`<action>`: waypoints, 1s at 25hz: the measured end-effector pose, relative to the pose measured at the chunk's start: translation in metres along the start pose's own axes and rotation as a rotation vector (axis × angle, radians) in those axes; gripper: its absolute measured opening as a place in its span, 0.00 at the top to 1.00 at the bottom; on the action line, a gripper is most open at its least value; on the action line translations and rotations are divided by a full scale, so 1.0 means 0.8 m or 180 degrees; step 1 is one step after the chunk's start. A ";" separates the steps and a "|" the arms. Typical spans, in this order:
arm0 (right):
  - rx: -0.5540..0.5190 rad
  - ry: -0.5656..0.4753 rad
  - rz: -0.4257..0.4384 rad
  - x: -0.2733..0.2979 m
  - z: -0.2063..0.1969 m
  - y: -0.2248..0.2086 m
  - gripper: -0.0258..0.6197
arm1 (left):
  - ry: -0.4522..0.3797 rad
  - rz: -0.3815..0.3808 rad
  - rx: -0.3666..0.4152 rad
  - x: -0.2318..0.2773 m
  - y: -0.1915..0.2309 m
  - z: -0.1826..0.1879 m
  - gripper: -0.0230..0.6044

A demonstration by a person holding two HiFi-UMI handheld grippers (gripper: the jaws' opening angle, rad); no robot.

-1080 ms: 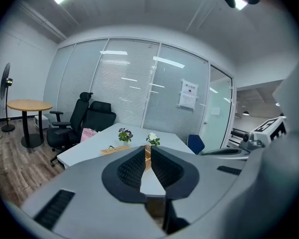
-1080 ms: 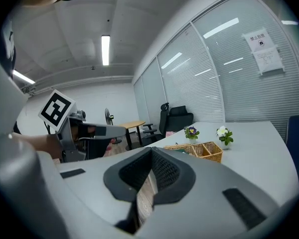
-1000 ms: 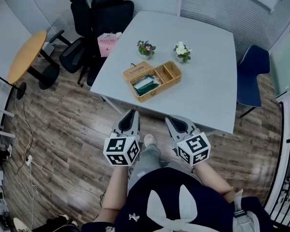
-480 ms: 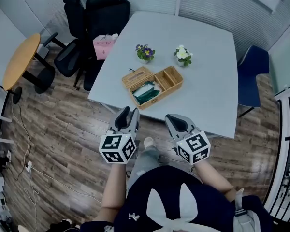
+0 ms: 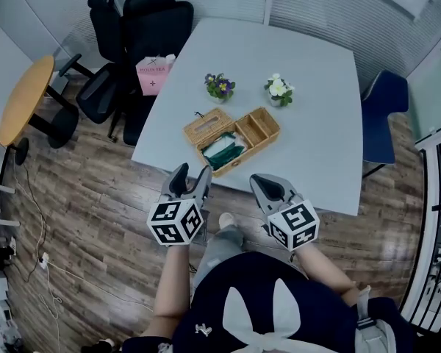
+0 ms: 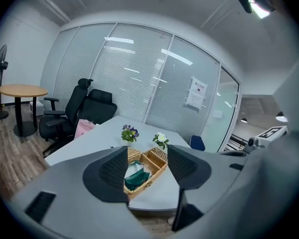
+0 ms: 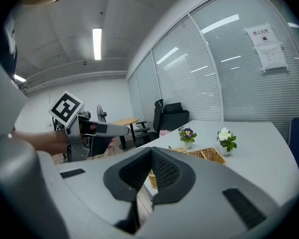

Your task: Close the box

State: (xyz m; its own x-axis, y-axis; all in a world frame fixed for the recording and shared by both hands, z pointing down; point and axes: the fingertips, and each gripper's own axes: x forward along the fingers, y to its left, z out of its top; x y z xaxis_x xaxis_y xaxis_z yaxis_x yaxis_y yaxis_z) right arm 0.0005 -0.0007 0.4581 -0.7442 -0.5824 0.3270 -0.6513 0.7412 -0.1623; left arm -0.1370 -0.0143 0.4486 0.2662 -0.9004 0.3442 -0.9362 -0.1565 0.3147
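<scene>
The wicker box (image 5: 231, 140) lies nearer both grippers than in the earlier frame, and the left gripper (image 5: 191, 173), then pressed together, has just been opening; its jaws now stand spread wide with nothing between them. The box sits mid-frame in the head view, near the lower left edge of the white table (image 5: 316, 123), its lid (image 5: 206, 126) thrown open leftward and a green item (image 5: 224, 151) inside. Just above it stand a purple flower pot (image 5: 220, 87) and a white flower pot (image 5: 278, 88), while the right gripper (image 5: 259, 181), lower centre, keeps its jaws pressed together, empty.
</scene>
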 end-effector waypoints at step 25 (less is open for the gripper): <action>0.0005 0.0050 -0.0185 0.111 0.030 -0.057 0.95 | 0.0484 0.0038 -0.0484 0.123 0.122 -0.003 0.58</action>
State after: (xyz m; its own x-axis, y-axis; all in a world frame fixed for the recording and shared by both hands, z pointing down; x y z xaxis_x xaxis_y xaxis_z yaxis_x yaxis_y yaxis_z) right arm -0.0397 -0.0941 0.4722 -0.7028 -0.6191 0.3505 -0.6936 0.7058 -0.1440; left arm -0.2015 -0.1169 0.5151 0.2976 -0.8283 0.4747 -0.8972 -0.0727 0.4357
